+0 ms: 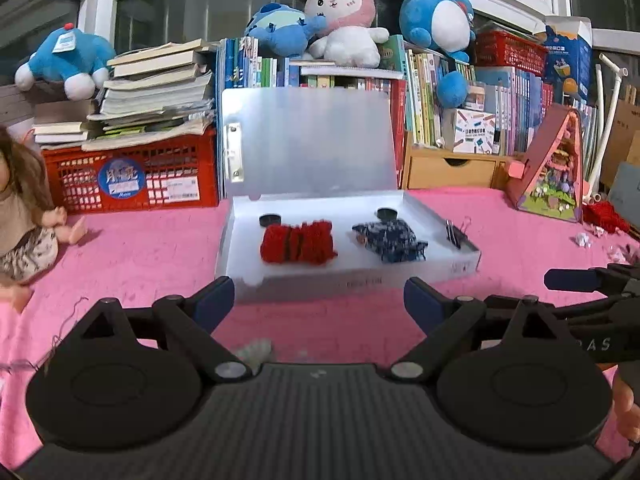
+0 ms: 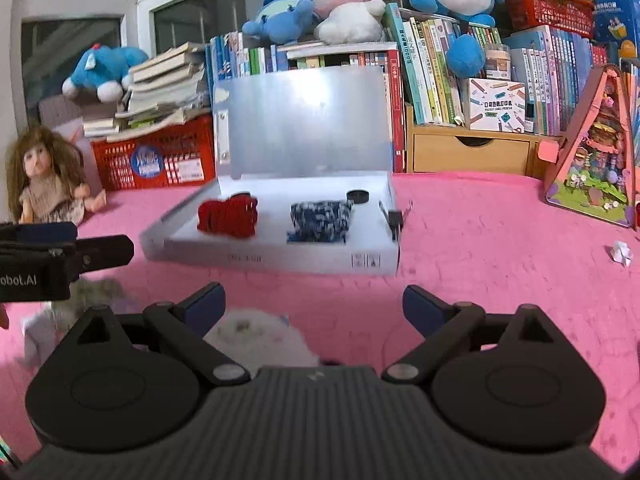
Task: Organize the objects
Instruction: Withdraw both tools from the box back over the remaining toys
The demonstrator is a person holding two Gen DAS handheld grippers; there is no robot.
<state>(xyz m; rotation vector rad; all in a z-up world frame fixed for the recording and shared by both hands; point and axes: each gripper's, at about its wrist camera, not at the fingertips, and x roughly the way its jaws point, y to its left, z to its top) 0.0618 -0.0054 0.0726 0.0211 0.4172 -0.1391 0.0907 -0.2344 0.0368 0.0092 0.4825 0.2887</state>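
Your left claw (image 1: 319, 302) is spread wide with nothing between its blue-padded fingers (image 1: 216, 300), hanging over the pink cloth (image 1: 140, 256) that covers the desk, just in front of the open white box (image 1: 348, 276). Your right claw (image 2: 314, 306) is spread just as wide and also holds nothing; below it, near its left finger, lies a blurred pale fluffy ball (image 2: 256, 334), and I cannot tell whether the claw touches it. The box sits in the middle of the cloth with its lid (image 1: 308, 140) standing upright against the row of books (image 1: 276, 68) behind it. Inside the box, a red yarn bundle (image 1: 298, 242) lies on the left and a dark blue and white yarn bundle (image 1: 390, 240) on the right, apart from each other. A small black round disc (image 1: 269, 220) sits just behind the red bundle, and a second black disc (image 1: 387, 213) just behind the blue one. A black binder clip (image 1: 456, 234) rests at the box's right wall. From the left wrist view, your right claw shows at the right edge, beside the box. A doll (image 2: 44, 184) sits at the left on the cloth in front of a red crate (image 1: 132, 176) stacked with books. A pink triangular toy house (image 1: 554, 164) stands to the right of the box, and a crumpled white scrap (image 2: 620, 252) lies on the cloth near it.
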